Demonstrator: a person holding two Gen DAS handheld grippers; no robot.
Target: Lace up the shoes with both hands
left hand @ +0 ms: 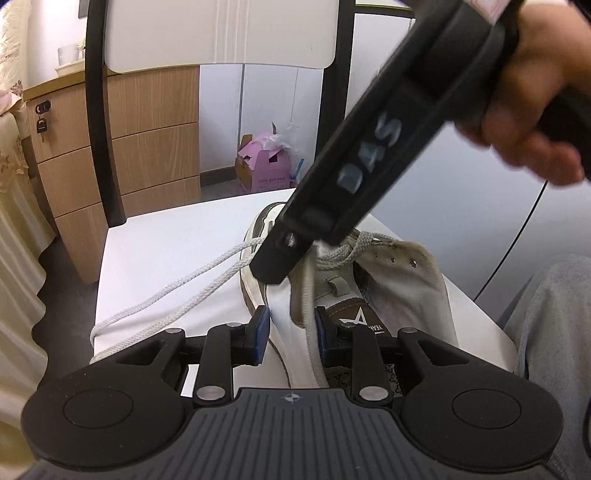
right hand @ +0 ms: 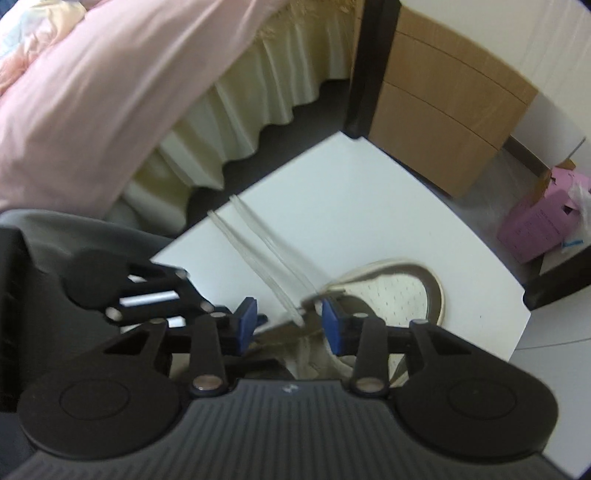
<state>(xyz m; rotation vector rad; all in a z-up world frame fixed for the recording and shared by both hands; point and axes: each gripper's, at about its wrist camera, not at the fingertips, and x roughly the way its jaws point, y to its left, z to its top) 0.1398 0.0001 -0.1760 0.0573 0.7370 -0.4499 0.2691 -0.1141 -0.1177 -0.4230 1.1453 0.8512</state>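
Note:
A worn white sneaker (left hand: 399, 273) with a brown sole rim lies on a white chair seat (left hand: 177, 243); its toe (right hand: 399, 291) shows in the right wrist view. Two white lace strands (left hand: 192, 291) trail off to the left across the seat. My left gripper (left hand: 291, 334) is shut on the shoe's side wall at the collar, blue pads (left hand: 260, 336) on either side. My right gripper (right hand: 290, 326) stands open just above the eyelet area, with the blurred lace strands (right hand: 266, 251) running in between its fingers. Its black body (left hand: 351, 177), held by a hand (left hand: 535, 92), reaches down to the laces.
The black and white chair back (left hand: 221, 33) rises behind the seat. A wooden drawer cabinet (left hand: 147, 136) and a pink box (left hand: 264, 162) stand beyond. A bed skirt (right hand: 251, 110) and pink blanket (right hand: 92, 103) lie left; a grey trouser leg (left hand: 554, 332) is right.

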